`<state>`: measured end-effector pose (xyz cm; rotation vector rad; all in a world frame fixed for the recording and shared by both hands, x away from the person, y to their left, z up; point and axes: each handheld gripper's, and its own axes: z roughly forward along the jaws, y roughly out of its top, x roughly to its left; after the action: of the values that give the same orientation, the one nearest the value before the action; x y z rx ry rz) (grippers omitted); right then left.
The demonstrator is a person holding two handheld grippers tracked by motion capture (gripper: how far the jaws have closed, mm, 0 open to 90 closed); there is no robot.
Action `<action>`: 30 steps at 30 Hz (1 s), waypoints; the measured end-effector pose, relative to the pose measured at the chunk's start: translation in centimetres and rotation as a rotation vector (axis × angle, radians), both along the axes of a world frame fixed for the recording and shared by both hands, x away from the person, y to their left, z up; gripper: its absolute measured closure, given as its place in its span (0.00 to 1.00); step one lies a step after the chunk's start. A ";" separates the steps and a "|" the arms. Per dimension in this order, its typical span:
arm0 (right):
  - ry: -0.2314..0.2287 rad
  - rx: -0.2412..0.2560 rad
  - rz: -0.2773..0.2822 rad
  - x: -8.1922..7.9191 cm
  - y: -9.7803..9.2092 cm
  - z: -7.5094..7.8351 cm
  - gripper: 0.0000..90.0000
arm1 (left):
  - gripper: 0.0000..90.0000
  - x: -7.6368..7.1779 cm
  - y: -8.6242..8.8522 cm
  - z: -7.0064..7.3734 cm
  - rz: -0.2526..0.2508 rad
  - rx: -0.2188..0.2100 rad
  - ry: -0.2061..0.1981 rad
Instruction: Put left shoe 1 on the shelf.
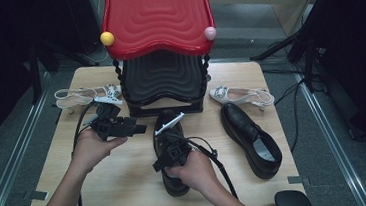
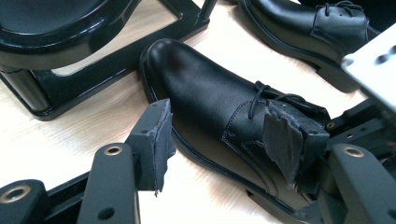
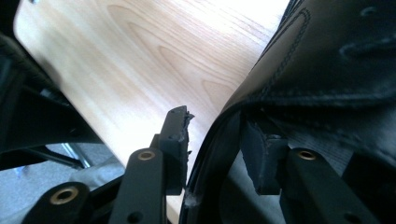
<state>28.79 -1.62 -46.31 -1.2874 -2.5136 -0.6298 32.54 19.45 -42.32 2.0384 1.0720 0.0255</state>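
A black lace-up shoe lies mid-table, toe toward the rack. My right gripper sits over its heel end. In the right gripper view, that gripper has one jaw outside and one inside the shoe, shut on its side wall. My left gripper hovers just left of the shoe. Seen from the left gripper view, it is open, its worn pads on either side of the shoe's middle, not touching. The matching shoe lies to the right.
A two-tier rack stands at the table's back, with a red top shelf and a black lower shelf. One white sandal lies left of it, another right. Bare wood runs along the near edge.
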 end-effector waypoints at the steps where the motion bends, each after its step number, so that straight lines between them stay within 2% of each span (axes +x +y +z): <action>1: -0.007 -0.024 -0.002 0.1 0.3 -0.4 0.73 | 0.48 0.0 0.1 0.0 0.002 -0.001 -0.001; 3: 0.007 -0.043 -0.005 0.1 0.6 -0.8 0.72 | 0.49 0.1 0.1 0.0 0.007 -0.005 0.002; 6: 0.005 -0.041 -0.011 0.2 0.7 -1.2 0.72 | 0.50 0.1 0.2 0.0 0.008 -0.005 0.002; 8: -0.016 -0.050 -0.007 0.0 0.8 -1.3 0.72 | 0.50 0.2 0.3 0.0 0.011 -0.006 0.001; 11: -0.017 -0.058 -0.010 0.0 0.9 -1.4 0.75 | 0.53 0.2 0.2 0.0 0.002 -0.004 0.009; 16: -0.006 -0.051 -0.012 0.3 0.4 -1.5 0.85 | 0.61 0.2 0.1 0.3 -0.007 0.007 -0.004; 20: 0.011 -0.030 -0.020 0.6 0.0 -1.5 0.89 | 0.70 0.1 0.1 0.5 -0.014 0.003 -0.018; 21: 0.017 -0.002 -0.016 0.8 -0.5 -1.5 0.91 | 0.72 0.1 0.1 0.6 -0.017 -0.003 -0.022; 22: 0.017 -0.002 -0.016 0.8 -0.5 -1.5 0.91 | 0.75 0.1 0.1 0.6 -0.017 -0.003 -0.022; 23: 0.039 0.020 -0.027 0.9 -1.0 -1.3 0.92 | 0.76 0.2 0.1 0.8 -0.022 -0.005 -0.022; 24: 0.037 0.038 -0.021 1.0 -1.4 -1.3 0.93 | 0.77 0.3 0.1 0.9 -0.024 -0.008 -0.022; 26: 0.043 0.046 -0.026 1.0 -1.7 -1.2 0.94 | 0.81 0.4 0.0 1.1 -0.028 -0.005 -0.023; 27: 0.050 0.061 -0.028 1.1 -2.5 -0.8 0.96 | 0.83 0.5 -0.1 1.6 -0.030 -0.007 -0.044; 30: 0.044 0.083 -0.020 1.3 -3.6 -0.4 0.97 | 0.85 0.8 -0.2 2.4 -0.039 -0.010 -0.054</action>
<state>30.10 -5.25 -46.69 -1.2847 -2.4156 -0.6950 33.36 19.20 -39.94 2.0378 0.9968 0.0546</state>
